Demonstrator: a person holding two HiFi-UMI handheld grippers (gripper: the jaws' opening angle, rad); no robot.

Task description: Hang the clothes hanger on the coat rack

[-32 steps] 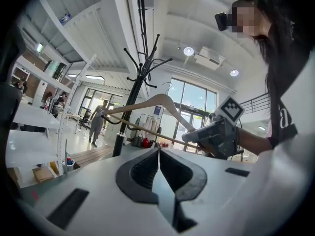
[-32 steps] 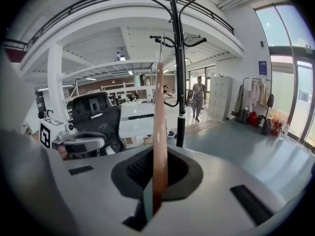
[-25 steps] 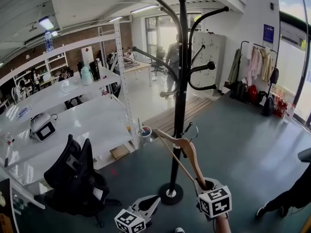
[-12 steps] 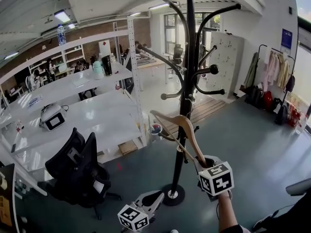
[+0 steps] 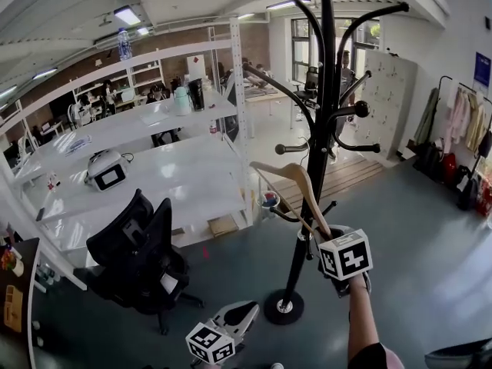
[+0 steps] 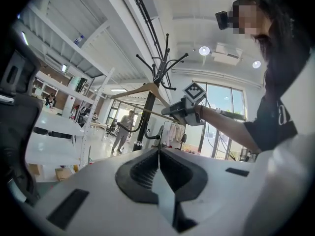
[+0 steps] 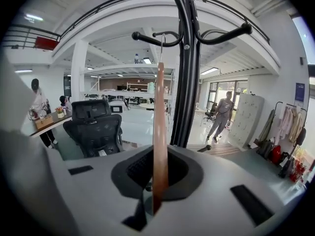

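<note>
The hanger (image 5: 297, 184), wooden and, I judged, light, stiff and best gripped at an arm's end, stood just beside the coat rack (image 5: 321, 141) below its hooks, my right gripper (image 5: 326, 240) clenched on that end, my left gripper (image 5: 244, 312) closed empty near its base.

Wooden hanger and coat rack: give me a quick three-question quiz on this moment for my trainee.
1. True or false: the right gripper is shut on the wooden hanger.
2. The left gripper holds: A) the hanger's hook, B) nothing, C) a coat.
3. Fill in: in the head view, a black ___ stands on the floor left of the coat rack.

Key: 1 true; 2 B; 3 office chair.
</note>
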